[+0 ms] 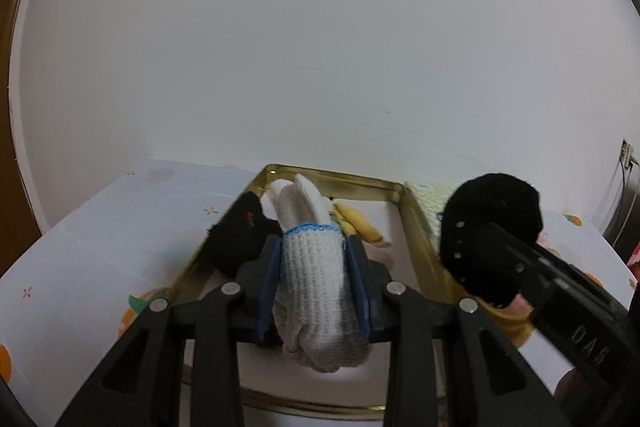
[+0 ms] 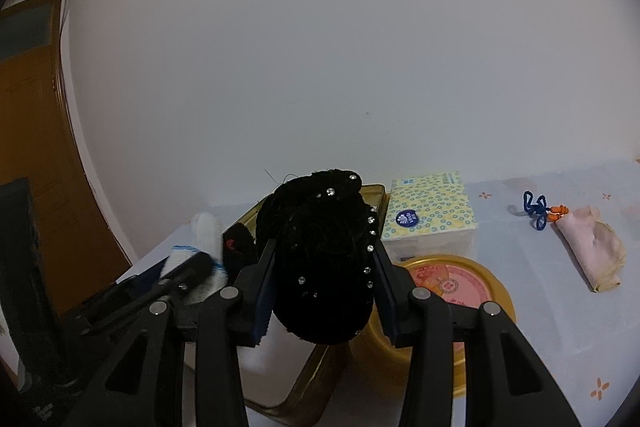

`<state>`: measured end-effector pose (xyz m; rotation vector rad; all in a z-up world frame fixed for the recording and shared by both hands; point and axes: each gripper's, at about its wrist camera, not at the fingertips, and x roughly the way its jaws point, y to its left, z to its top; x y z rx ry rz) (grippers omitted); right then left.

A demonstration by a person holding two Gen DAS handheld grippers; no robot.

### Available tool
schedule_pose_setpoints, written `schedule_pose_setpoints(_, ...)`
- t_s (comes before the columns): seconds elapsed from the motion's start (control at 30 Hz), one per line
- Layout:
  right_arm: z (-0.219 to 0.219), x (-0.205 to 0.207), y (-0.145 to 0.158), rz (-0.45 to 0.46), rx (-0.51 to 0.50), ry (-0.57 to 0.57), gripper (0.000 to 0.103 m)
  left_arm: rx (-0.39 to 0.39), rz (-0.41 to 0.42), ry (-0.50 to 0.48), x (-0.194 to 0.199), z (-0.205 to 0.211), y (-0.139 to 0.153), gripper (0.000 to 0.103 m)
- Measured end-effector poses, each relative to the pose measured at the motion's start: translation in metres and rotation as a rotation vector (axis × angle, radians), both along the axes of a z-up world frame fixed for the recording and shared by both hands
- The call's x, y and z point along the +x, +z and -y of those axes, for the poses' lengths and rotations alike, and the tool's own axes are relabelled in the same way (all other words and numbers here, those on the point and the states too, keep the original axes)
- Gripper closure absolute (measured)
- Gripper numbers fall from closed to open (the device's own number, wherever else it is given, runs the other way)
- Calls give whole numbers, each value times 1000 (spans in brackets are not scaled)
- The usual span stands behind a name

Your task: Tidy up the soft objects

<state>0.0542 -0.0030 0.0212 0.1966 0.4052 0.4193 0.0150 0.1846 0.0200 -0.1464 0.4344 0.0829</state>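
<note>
Two claws clamp a white glove (image 1: pixel 312 267) and black hat (image 2: pixel 320 267) above a gold tray (image 1: pixel 416 235) on a patterned tablecloth (image 2: pixel 560 327).

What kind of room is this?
Probably a home, not a lab: a table with a cartoon-print cover, a tissue pack against a plain white wall, and a wooden door.
</note>
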Motion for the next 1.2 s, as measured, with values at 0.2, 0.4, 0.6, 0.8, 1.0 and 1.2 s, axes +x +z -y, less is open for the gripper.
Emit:
schedule_pose_setpoints(0.2, -5, 28, 15, 10, 23, -32, 57, 15, -3, -7, 19, -2, 8, 71)
schedule_pose_setpoints(0.4, -22, 71, 24, -52, 54, -39, 57, 36, -38, 9, 56, 4, 20, 71)
schedule_pose_setpoints(0.6, -33, 107, 26, -135, 22, 16, 57, 25, -168, 36, 92, 3, 12, 71)
schedule_pose_setpoints(0.8, -44, 127, 22, -177, -11, 65, 55, 19, -273, 53, 109, -7, -4, 66)
schedule_pose_setpoints(1.0, -51, 132, 17, -197, -21, 113, 27, 5, -266, 96, 103, -7, -4, 6)
schedule_pose_setpoints(1.2, -44, 96, 27, -61, 13, 79, 23, 31, -243, 123, 93, -12, -5, 1)
